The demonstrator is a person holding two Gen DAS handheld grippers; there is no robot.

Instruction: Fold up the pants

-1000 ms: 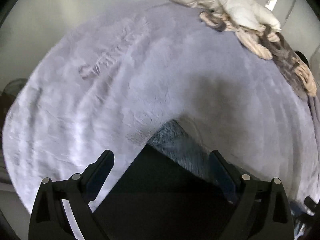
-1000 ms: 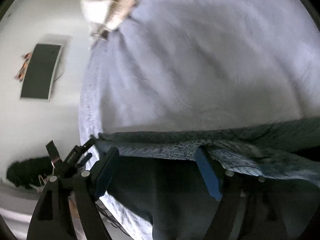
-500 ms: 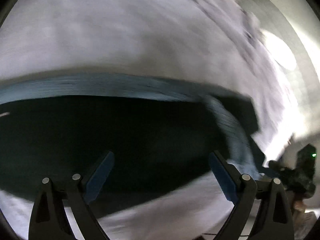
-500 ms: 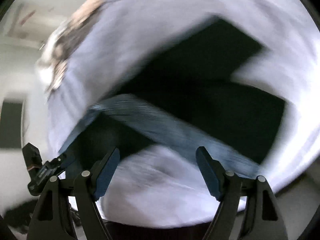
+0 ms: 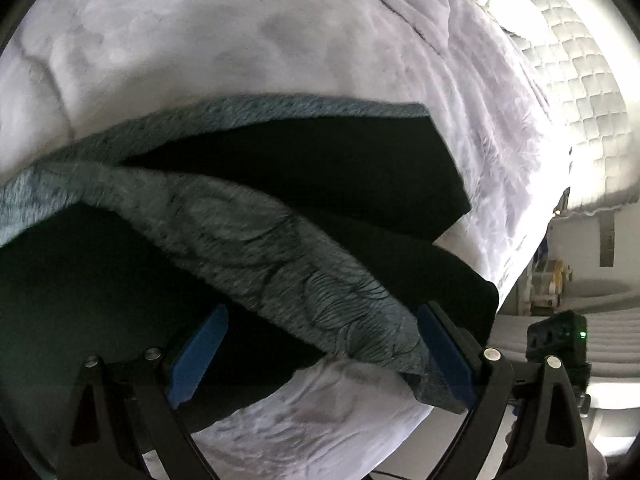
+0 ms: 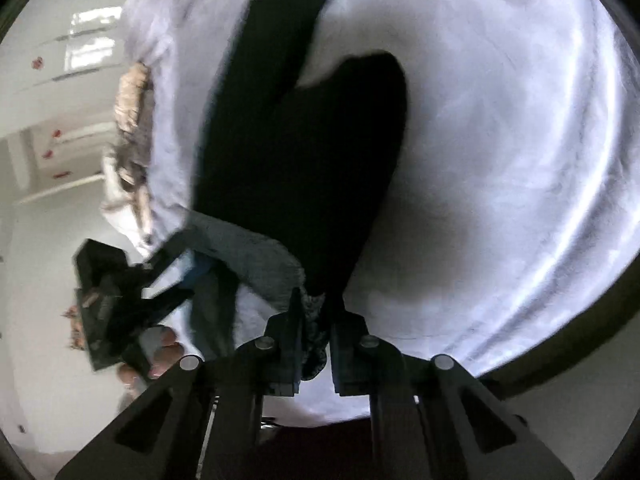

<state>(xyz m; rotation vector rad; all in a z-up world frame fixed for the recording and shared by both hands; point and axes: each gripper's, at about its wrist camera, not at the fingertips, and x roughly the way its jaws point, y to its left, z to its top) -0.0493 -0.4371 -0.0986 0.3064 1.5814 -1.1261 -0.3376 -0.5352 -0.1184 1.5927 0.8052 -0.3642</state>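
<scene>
Black pants with a grey fleecy lining lie on a pale lilac blanket. In the left wrist view my left gripper is open, its blue pads on either side of the turned-over waist edge near the bed's edge. In the right wrist view my right gripper is shut on the lined waist edge; the pants stretch away from it, both legs spread apart at the far end. The left gripper shows at the left of that view, in a hand.
A heap of beige and white clothes lies at the blanket's left edge in the right wrist view. A quilted white mattress shows beyond the blanket at upper right in the left wrist view. The bed edge is just under both grippers.
Both grippers swung round to the pants' waist end. My right gripper went from open to shut on the waist edge. My left gripper stayed open.
</scene>
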